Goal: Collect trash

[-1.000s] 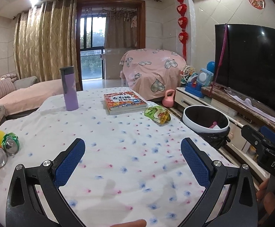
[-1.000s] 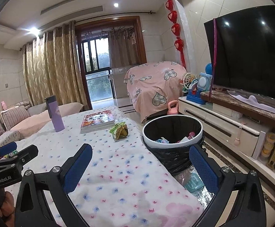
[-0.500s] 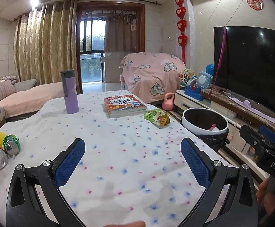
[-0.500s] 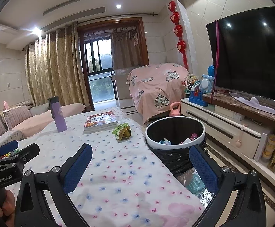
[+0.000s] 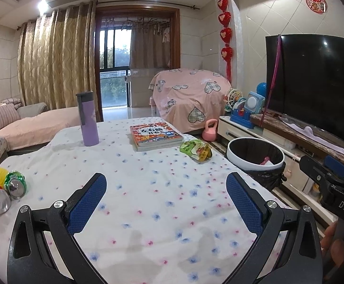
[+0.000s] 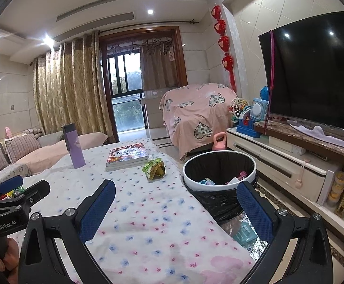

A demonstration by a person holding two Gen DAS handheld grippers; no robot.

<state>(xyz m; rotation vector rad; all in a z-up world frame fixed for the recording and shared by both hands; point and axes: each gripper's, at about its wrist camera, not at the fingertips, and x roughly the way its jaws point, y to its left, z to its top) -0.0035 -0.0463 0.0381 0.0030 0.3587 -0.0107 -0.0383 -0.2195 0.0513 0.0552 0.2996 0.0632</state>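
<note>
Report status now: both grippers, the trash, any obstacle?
Left gripper open, empty; right gripper open, empty. Green snack wrapper on table beside book; cans at left edge. Bin beside table, path unobstructed.

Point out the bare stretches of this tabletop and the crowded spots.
Free: the wide cloth between the left gripper and the book, and the strip between the purple bottle and the crushed cans. Crowded: the left edge with cans, and the far right corner where the green snack wrapper lies beside the book, near the bin.

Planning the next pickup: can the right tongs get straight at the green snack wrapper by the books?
Probably yes: the right tongs are open and empty, with only bare tablecloth between them and the green snack wrapper.
</note>
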